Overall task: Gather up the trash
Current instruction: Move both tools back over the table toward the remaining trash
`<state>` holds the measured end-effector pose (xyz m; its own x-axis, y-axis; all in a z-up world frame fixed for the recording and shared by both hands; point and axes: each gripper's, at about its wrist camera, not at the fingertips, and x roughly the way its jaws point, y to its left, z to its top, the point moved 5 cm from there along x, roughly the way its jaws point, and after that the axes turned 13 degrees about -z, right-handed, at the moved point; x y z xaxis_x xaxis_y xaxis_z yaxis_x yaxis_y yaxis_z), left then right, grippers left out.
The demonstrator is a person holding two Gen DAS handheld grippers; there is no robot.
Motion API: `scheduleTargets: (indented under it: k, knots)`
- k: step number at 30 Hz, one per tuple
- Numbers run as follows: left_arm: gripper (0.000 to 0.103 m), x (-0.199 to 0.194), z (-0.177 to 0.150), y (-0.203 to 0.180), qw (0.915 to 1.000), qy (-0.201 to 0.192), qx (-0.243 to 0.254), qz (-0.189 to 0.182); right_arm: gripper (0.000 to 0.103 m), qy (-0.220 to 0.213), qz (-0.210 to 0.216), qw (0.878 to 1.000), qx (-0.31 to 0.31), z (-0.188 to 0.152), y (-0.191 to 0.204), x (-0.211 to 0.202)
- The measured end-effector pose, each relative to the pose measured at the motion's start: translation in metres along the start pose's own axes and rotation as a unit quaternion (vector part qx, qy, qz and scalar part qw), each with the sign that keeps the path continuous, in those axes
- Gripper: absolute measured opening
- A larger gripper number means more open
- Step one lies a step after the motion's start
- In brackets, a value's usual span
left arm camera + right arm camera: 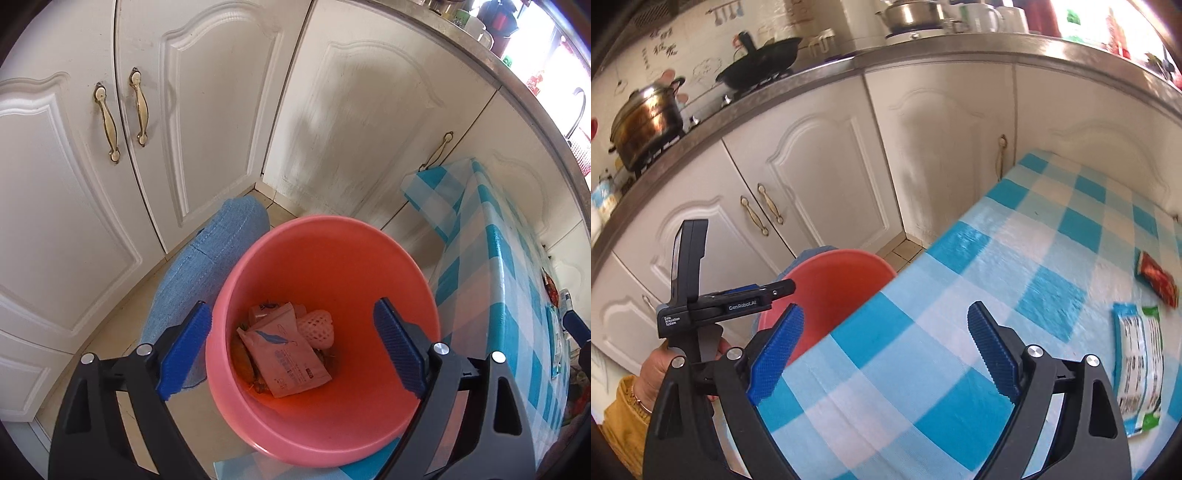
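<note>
- Down in the pink bin (325,266), below my left gripper (291,345), lies the trash: one pale pouch (286,356) on top, one white foam net (316,328) beside it, brownish scraps underneath that I cannot count.
- On the table (997,258) two more pieces remain: one red wrapper (1156,277) near the far right edge and one green-and-white packet (1139,369) just nearer me.
- My left gripper hangs over the bin's mouth, its two blue pads spread wide, nothing between them.
- My right gripper (886,354) is over the checked cloth, jaws likewise wide apart and empty, well apart from both wrappers.
- Beside the bin one blue cloth (207,266) rests on the floor.
- Behind stand white cabinet doors with three brass handles in sight; one wok (761,62) and one steamer pot (646,122) sit on the stove.
</note>
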<state>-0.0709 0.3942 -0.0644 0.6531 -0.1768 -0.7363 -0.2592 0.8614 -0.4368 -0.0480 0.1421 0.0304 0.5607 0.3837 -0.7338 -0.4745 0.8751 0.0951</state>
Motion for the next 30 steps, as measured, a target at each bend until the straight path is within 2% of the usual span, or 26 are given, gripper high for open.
scheduleTargets:
  k: [5,13,15,25,30]
  knots:
    - [0.09,-0.01,-0.006,-0.007,0.9999,0.001,-0.002,-0.014,0.089,-0.008,0.016,0.999,0.045,-0.012,-0.024,-0.011]
    - [0.09,-0.015,-0.013,-0.033,0.9992,0.015,0.014,-0.033,0.089,-0.027,0.022,0.996,0.079,-0.026,-0.048,-0.026]
    - [0.09,-0.016,-0.015,-0.041,0.999,0.017,0.021,-0.036,0.092,-0.032,0.02,0.996,0.083,-0.029,-0.053,-0.03]
    - [0.09,-0.019,-0.026,-0.089,0.9956,0.029,0.072,-0.053,0.092,-0.056,0.012,0.991,0.121,-0.037,-0.086,-0.054]
    - [0.09,-0.019,-0.032,-0.115,0.9927,0.037,0.096,-0.064,0.092,-0.061,-0.008,0.987,0.15,-0.046,-0.113,-0.069]
